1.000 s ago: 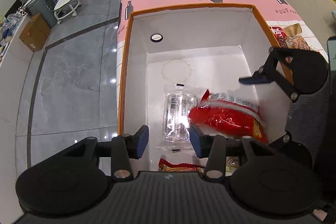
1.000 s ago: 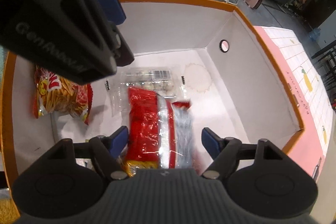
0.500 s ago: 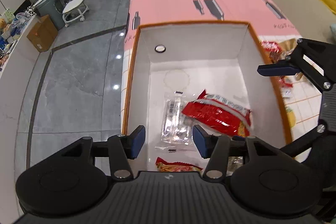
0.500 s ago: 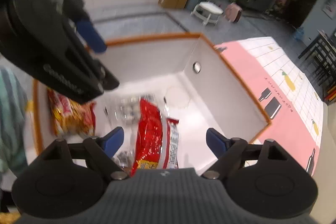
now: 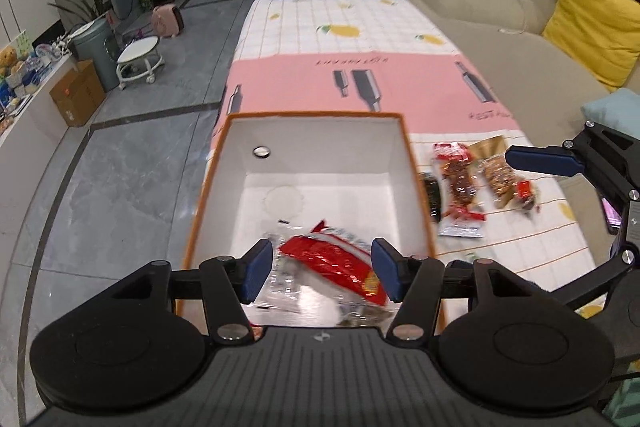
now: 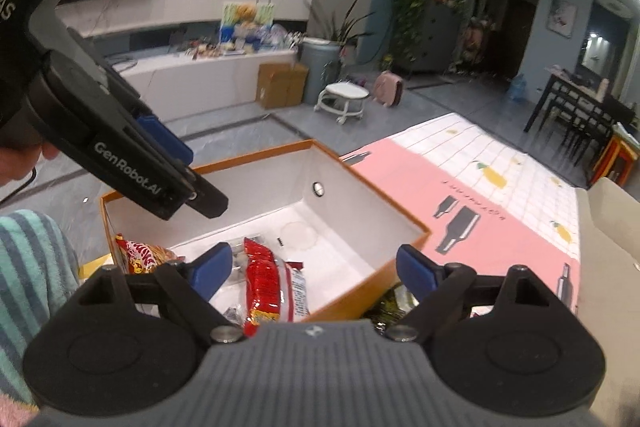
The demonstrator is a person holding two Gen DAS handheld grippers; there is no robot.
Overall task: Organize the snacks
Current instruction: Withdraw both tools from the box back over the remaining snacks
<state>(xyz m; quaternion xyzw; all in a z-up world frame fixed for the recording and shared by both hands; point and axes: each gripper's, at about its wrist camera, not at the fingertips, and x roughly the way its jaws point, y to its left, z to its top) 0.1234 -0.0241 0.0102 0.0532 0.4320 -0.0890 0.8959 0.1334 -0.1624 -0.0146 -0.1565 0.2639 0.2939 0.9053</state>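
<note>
Blue pads of our left gripper [image 5: 322,273] stand apart, nothing gripped; jaws just been opening. Our right gripper [image 6: 316,269] likewise wide, empty, just been opening. Red snack bag [image 5: 332,265] lies loose in orange-rimmed box [image 5: 312,115], beside clear packet [image 6: 240,259] and yellow chip bag [image 6: 142,255], probably dropped there for sorting. More snacks [image 5: 458,183] wait on tablecloth [image 5: 360,35]. Readable: "GenRobot.AI" on gripper body; bag print blurred.

Your left gripper [image 5: 322,269] points steeply down, its jaws just opened wider, with nothing pressed between the blue pads [image 5: 259,269]. Your right gripper [image 6: 316,269] tilts down less steeply, jaws likewise spreading and gripping nothing. From the left wrist camera, the right gripper sits at three o'clock; from the right, the left looms at ten o'clock.
</note>
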